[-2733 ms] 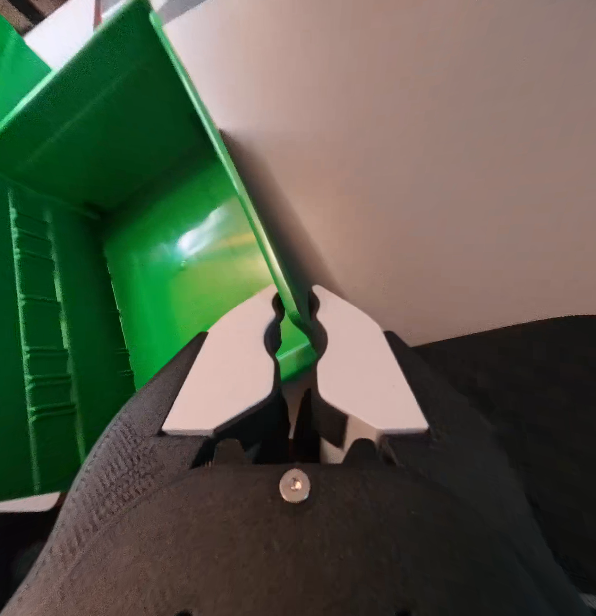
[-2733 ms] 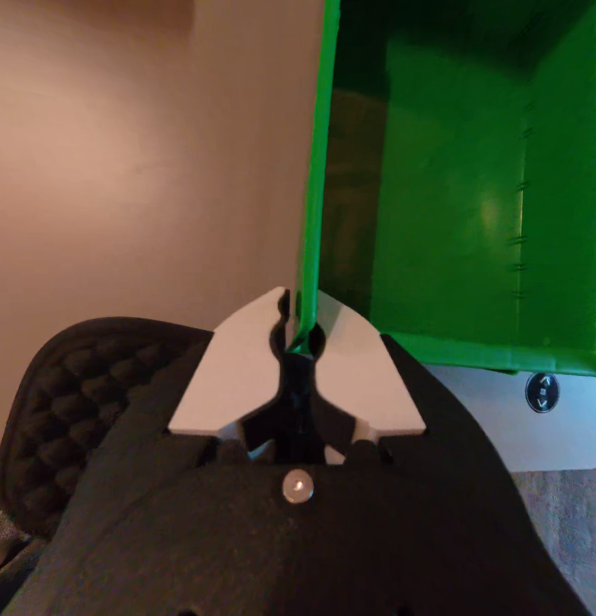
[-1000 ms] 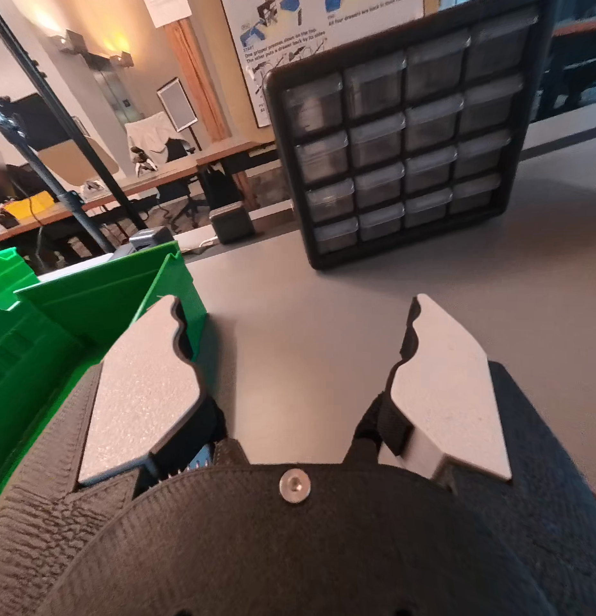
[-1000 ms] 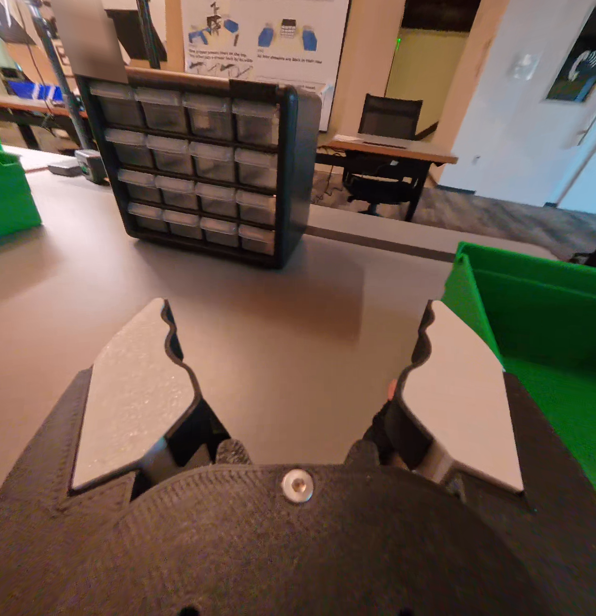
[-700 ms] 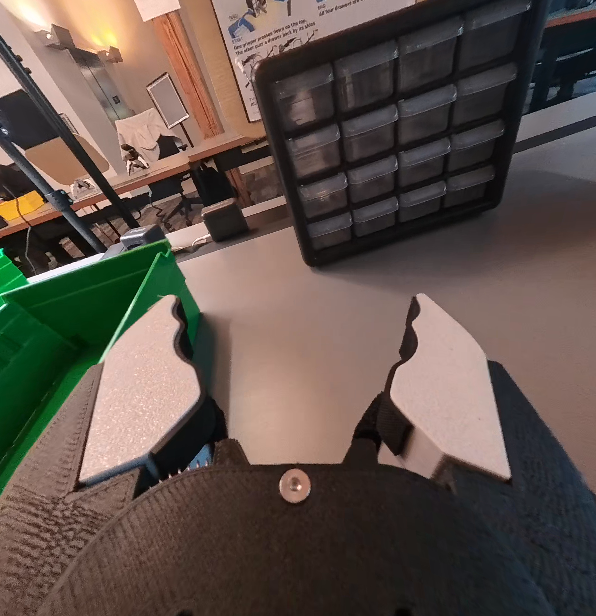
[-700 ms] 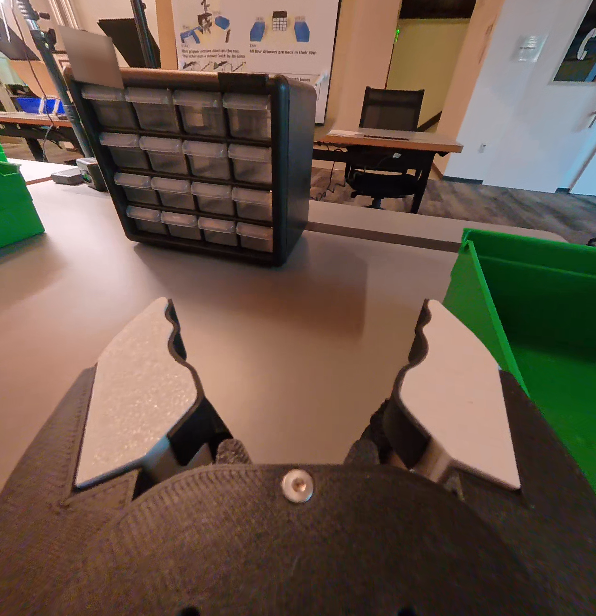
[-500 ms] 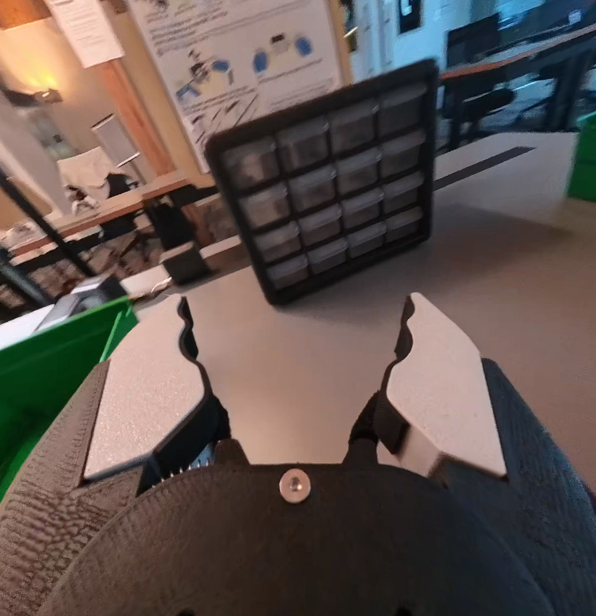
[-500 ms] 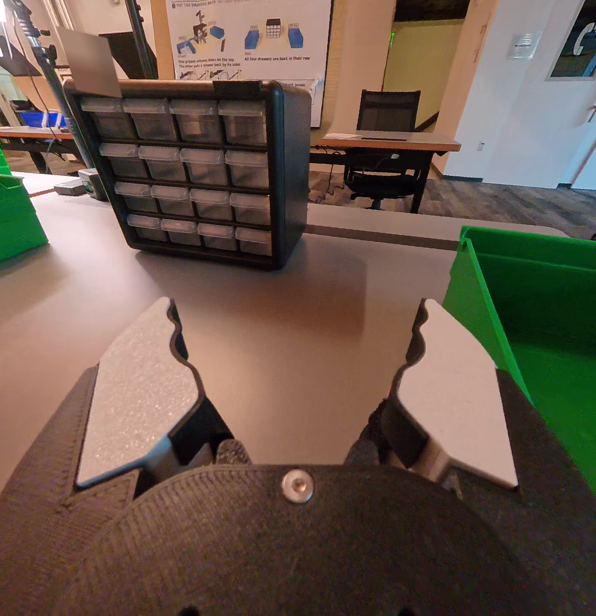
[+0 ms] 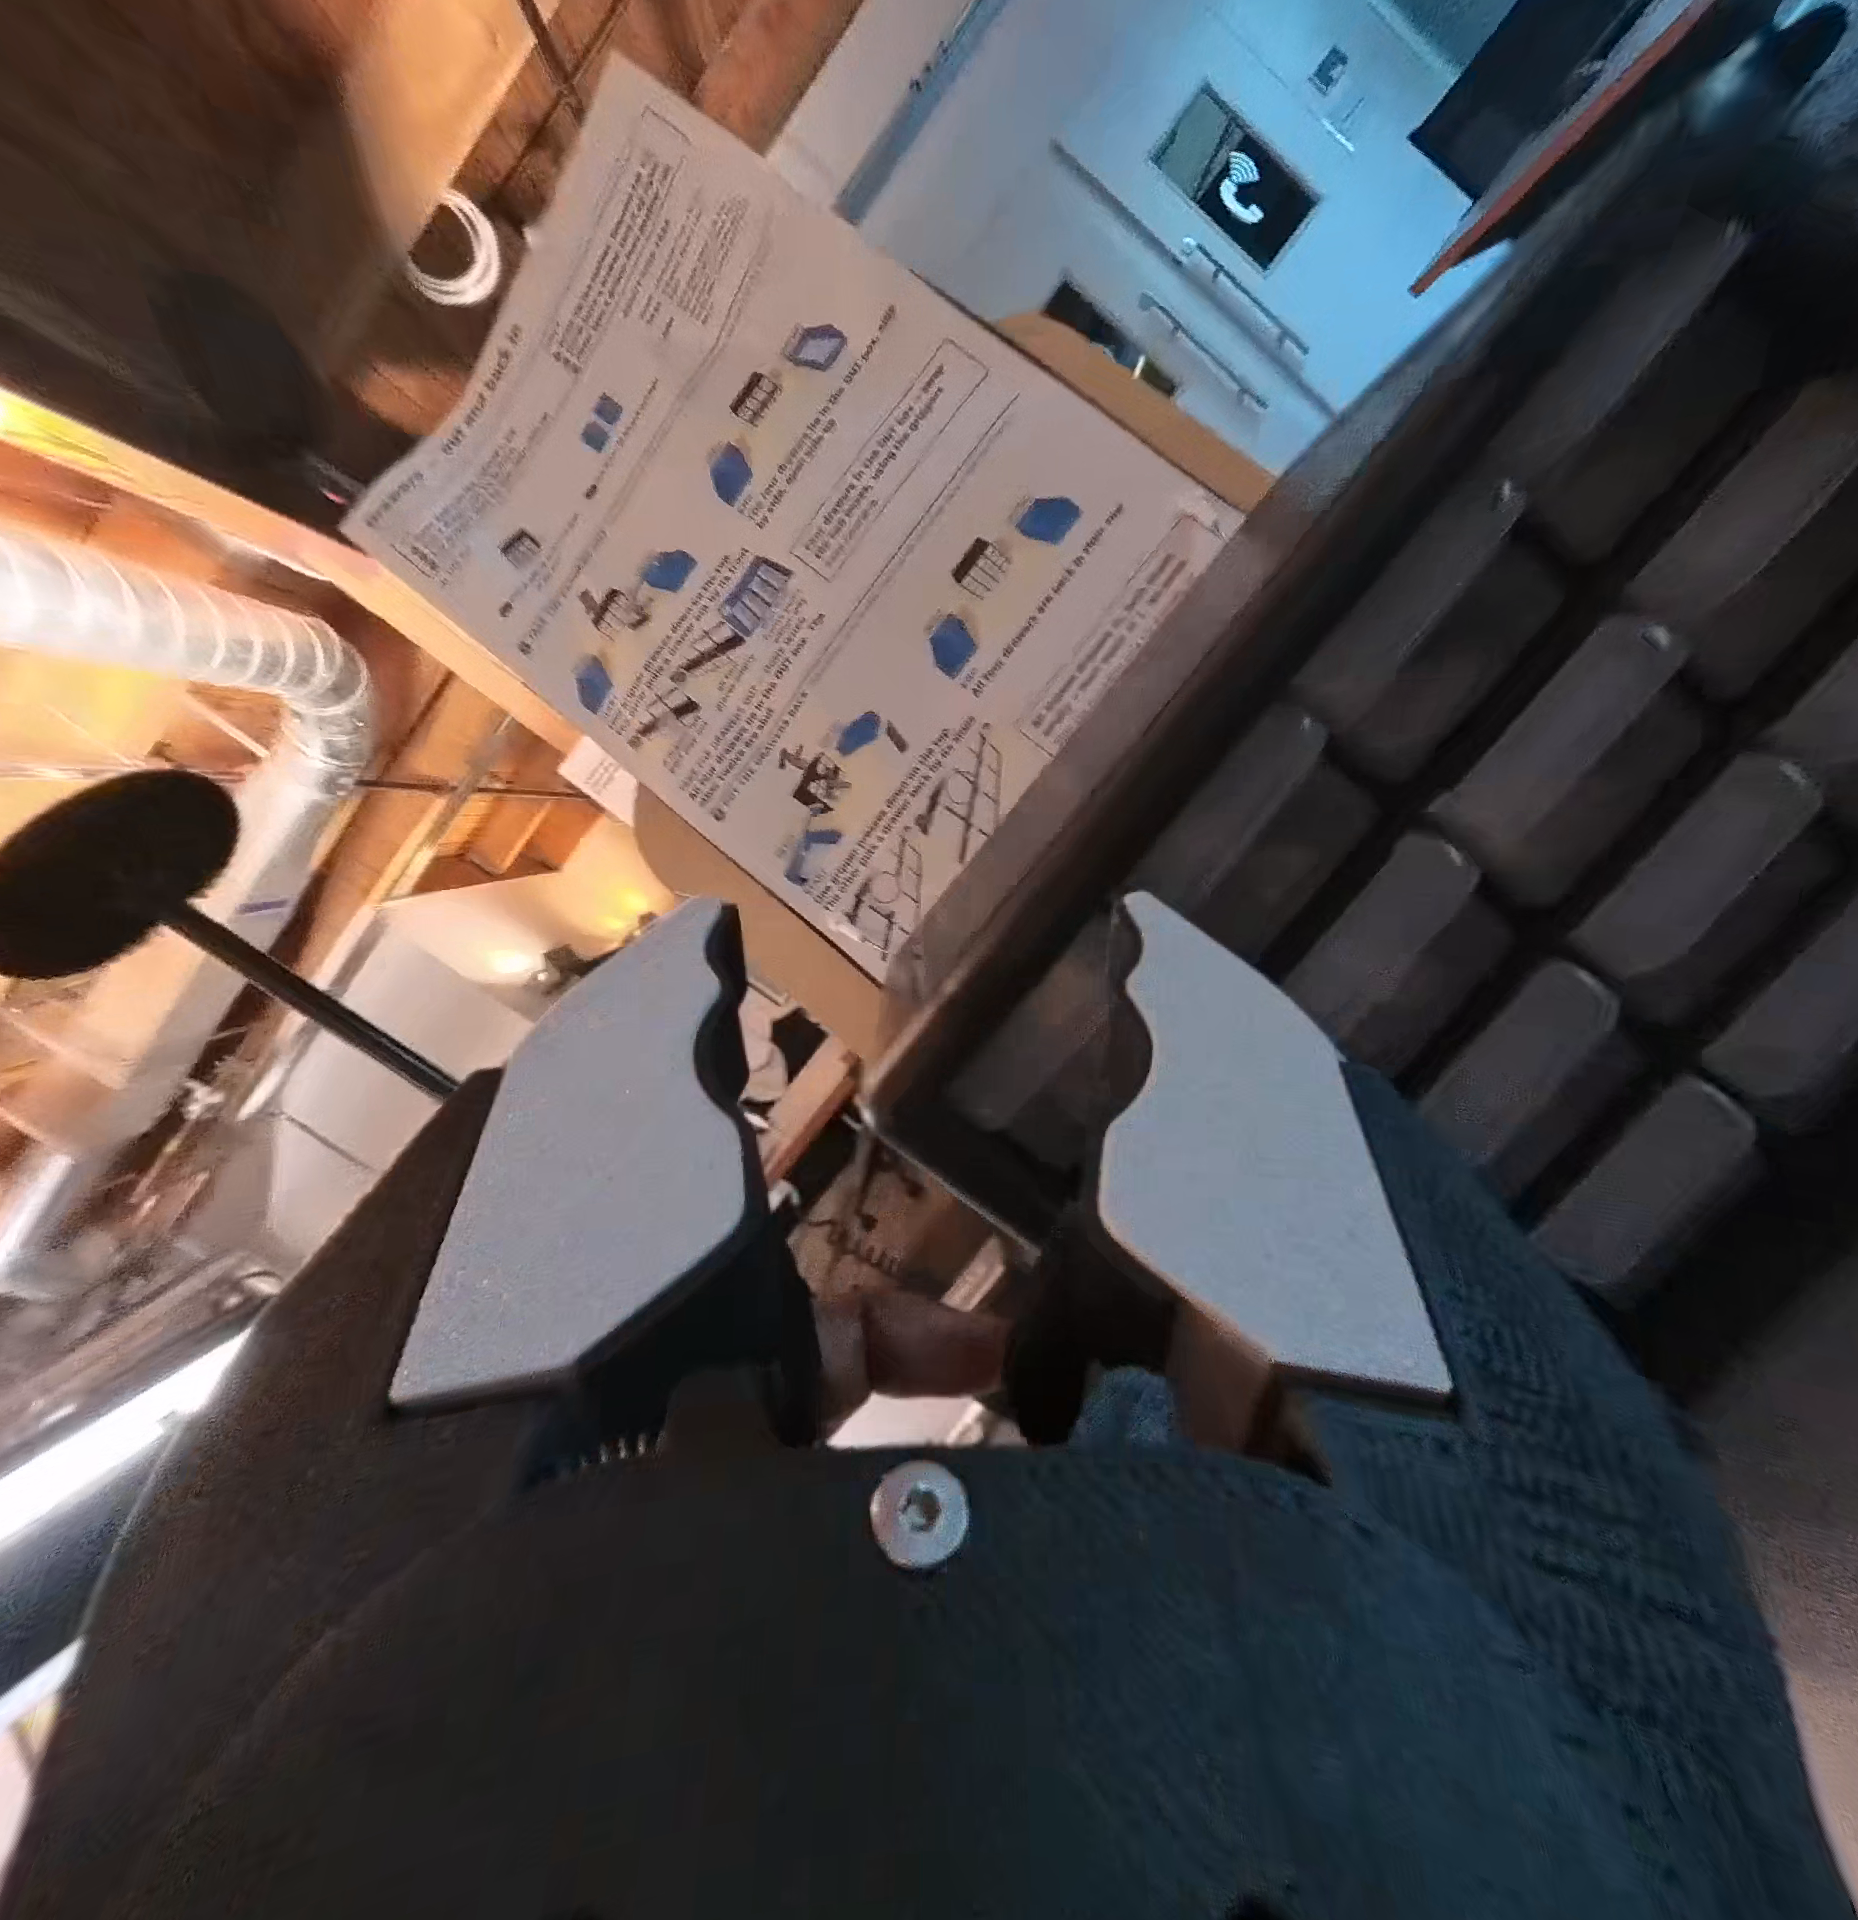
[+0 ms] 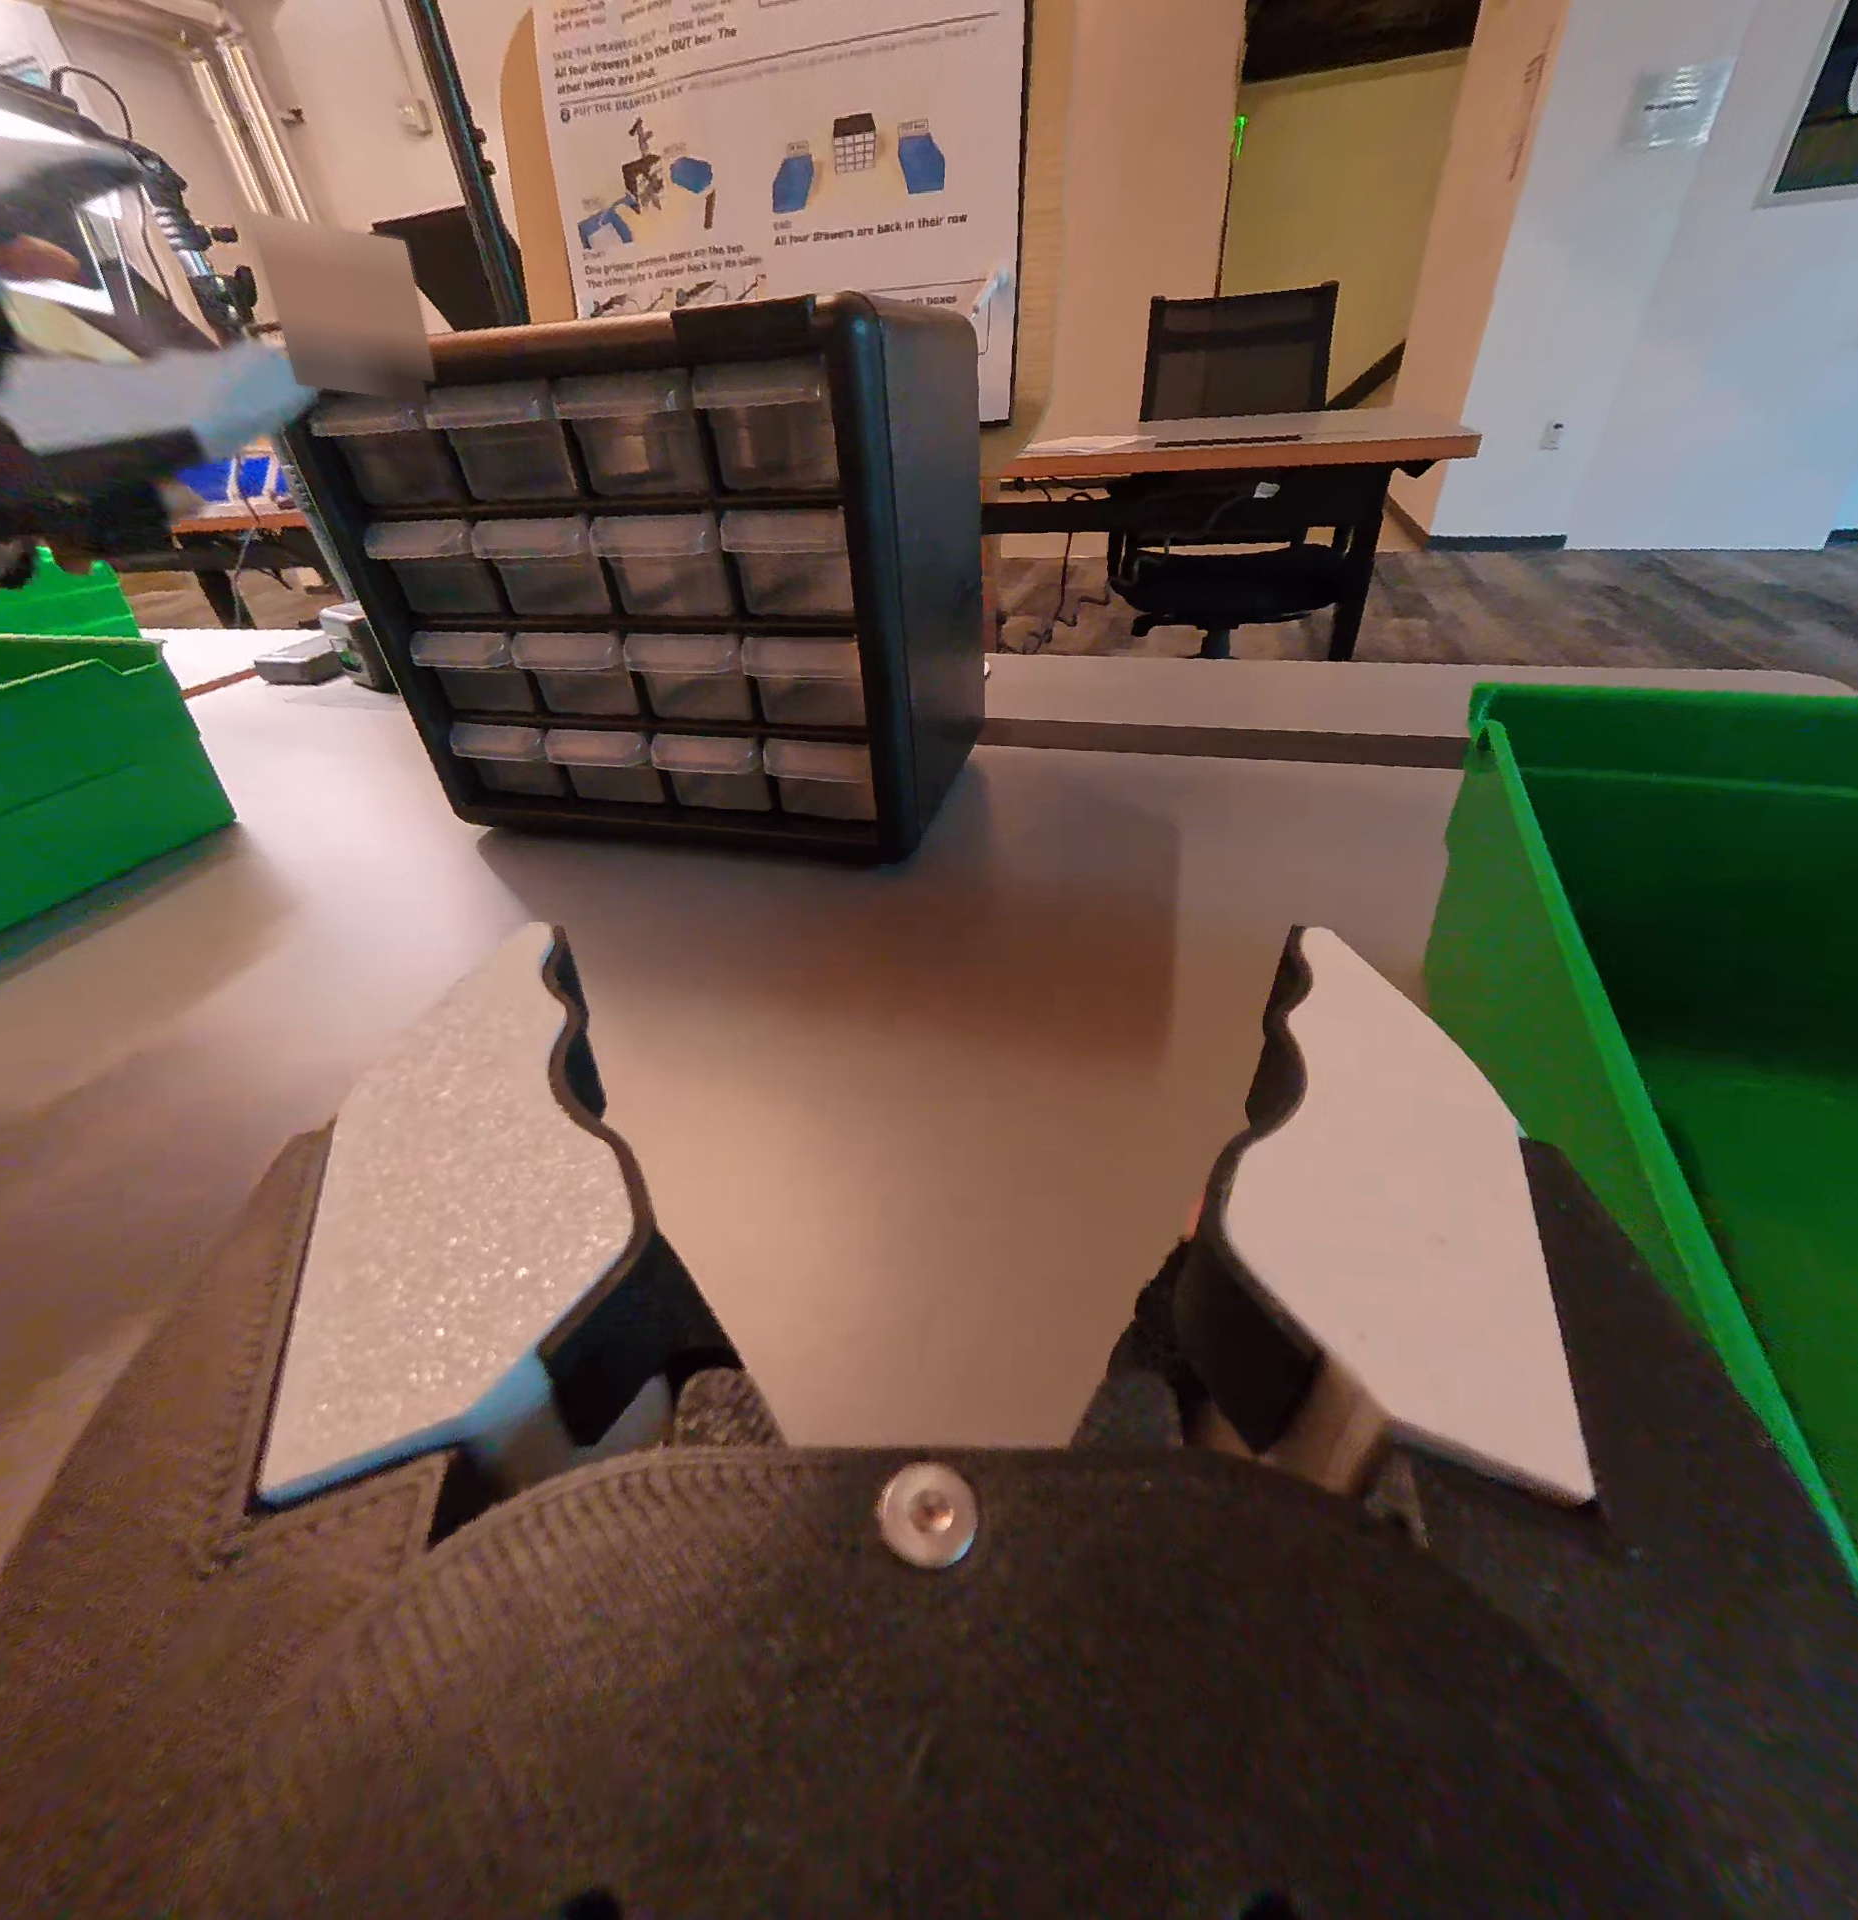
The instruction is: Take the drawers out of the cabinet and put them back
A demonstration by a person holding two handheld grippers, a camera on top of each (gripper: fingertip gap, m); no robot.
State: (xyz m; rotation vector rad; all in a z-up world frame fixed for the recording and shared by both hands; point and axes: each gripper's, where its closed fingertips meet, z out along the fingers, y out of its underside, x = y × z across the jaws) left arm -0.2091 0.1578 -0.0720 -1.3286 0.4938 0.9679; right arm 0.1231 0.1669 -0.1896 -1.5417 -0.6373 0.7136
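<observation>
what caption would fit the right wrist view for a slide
Open right gripper above a grey table, facing a black drawer cabinet with all drawers in, green bins on either side.

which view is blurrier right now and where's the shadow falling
Left wrist view: tilted and motion-smeared, the drawer cabinet and poster soft. Right wrist view: mostly sharp, only the left gripper at the far left edge smeared; the cabinet's shadow falls on the grey table toward the camera.

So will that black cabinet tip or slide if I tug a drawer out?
The cabinet stands tall on a narrow base on the smooth table, so it may slide or tip forward. Its clear plastic drawers look light. Bracing the top with the left gripper seems wise.
</observation>
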